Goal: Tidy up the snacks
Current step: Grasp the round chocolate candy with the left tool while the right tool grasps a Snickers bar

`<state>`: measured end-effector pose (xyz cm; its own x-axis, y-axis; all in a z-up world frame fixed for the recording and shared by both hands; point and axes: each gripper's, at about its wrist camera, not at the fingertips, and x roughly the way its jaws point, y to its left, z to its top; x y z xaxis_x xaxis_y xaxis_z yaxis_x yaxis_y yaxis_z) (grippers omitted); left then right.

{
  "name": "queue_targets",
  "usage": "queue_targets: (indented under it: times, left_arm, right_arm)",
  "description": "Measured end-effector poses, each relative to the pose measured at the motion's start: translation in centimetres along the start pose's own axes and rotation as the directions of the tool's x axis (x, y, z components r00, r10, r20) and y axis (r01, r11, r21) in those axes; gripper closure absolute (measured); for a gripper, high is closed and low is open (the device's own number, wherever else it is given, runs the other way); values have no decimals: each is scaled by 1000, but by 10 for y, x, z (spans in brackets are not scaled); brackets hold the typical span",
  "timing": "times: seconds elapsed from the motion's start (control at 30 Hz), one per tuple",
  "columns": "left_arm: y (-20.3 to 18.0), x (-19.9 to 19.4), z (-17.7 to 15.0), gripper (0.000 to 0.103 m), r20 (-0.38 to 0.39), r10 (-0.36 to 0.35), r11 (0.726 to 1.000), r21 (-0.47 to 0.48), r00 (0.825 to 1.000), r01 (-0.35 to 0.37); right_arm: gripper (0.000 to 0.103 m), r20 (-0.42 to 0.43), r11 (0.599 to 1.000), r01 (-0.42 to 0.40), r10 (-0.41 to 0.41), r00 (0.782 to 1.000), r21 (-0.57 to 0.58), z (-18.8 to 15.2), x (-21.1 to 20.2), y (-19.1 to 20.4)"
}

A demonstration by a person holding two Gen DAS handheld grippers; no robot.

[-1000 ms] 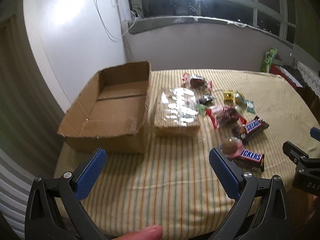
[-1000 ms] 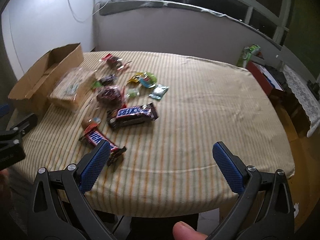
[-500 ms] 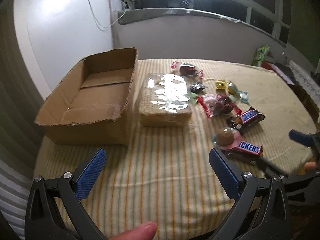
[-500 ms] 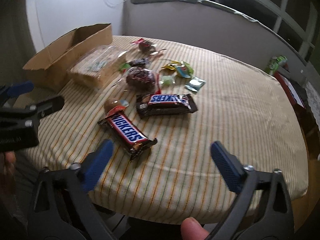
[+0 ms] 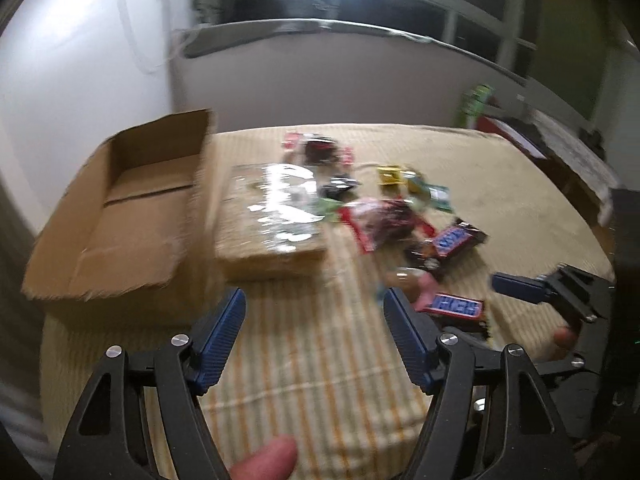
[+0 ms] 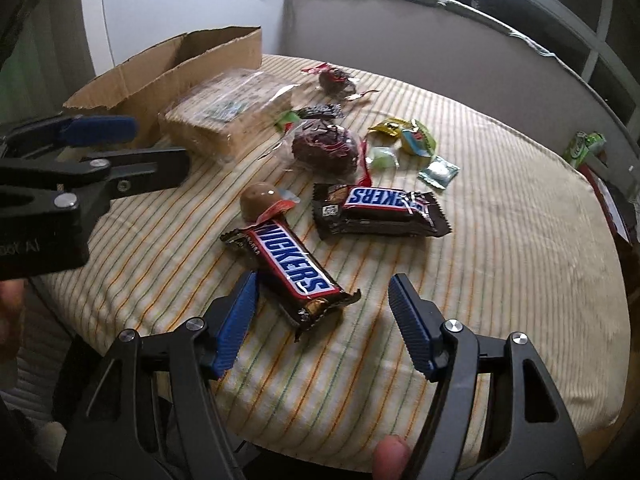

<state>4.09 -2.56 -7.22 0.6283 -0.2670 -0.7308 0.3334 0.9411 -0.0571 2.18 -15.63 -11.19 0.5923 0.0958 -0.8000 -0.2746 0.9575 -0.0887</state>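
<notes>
Striped tablecloth (image 6: 500, 240) | grey wall (image 6: 400, 28) | both hand-held grippers (image 5: 314, 316) (image 6: 322, 304) closing, nothing pinched

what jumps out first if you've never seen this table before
The Snickers bar lies nearest on the striped tablecloth, just ahead of the right gripper, whose jaws are closing with nothing pressed between them. A second Snickers pack sits beyond it, amid a scatter of small sweets. At the far left an open cardboard box stands empty, with a clear-wrapped biscuit pack beside it.
</notes>
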Motion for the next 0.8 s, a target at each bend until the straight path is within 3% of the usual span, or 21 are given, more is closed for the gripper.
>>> queue_targets:
  times: [0.1,0.27,0.43,0.6,0.8]
  left_arm:
    - [-7,8,6,32,-16,-32,999,37,999,33]
    - [-10,24,11,51,-57,-66,996,57,996,69]
    - [-15,34,11,57,-84,-110,992,46,990,114]
    - [-29,37,12,63,-84,-124,989,68,989,130]
    - [-42,49,13,77,-104,-120,988,82,987,129]
  right_arm:
    - [44,-2,1000,-21,21,1000,-16,1,2,2]
    - [52,1,998,-52,52,999,-17,0,5,2]
    - [67,-5,997,-77,77,997,-17,-4,2,0]
    - [69,-13,996,-84,84,996,-10,-12,-6,-5]
    - [69,-14,998,-56,56,998,31,-21,-15,-25]
